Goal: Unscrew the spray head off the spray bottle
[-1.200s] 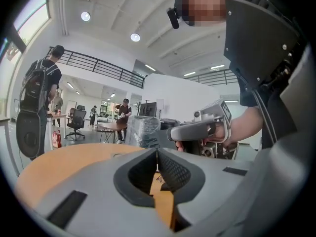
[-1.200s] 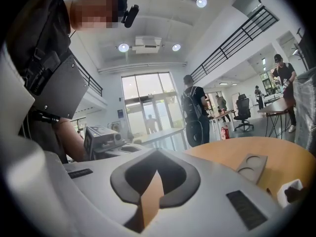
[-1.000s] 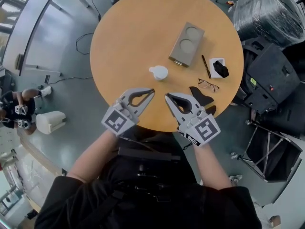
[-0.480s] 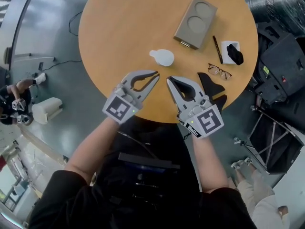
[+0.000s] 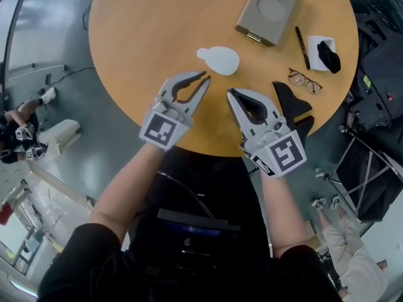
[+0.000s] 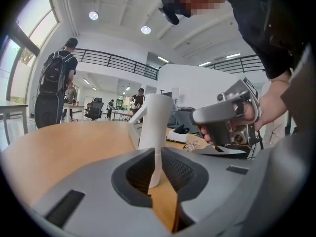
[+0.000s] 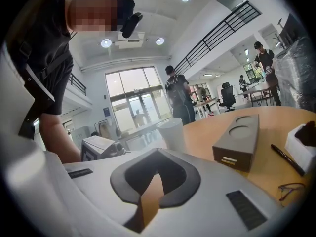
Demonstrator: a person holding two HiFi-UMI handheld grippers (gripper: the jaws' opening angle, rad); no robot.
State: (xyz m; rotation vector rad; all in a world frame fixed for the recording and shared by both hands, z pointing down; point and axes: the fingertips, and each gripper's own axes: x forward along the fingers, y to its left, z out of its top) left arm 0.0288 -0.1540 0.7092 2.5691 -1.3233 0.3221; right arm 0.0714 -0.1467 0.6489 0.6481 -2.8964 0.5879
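Wooden round tabletop (image 5: 151,36), bearing one white plastic spray bottle (image 5: 220,60), upright near the front edge, one grey rectangular box with two round recesses (image 5: 269,9), one black pen (image 5: 302,39) and one pair of thin-framed glasses (image 5: 305,82). One small white tray (image 5: 313,46), holding a black item (image 5: 327,55), perhaps a cloth. Two grippers: left gripper (image 5: 206,78) slightly parted, having just been opening, gripping nothing, bottle just beyond its tips; right gripper (image 5: 230,93) clenched tight, empty.

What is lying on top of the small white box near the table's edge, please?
A black object lies on the white box. What it is cannot be told, and the part of the box's top beneath it is covered.
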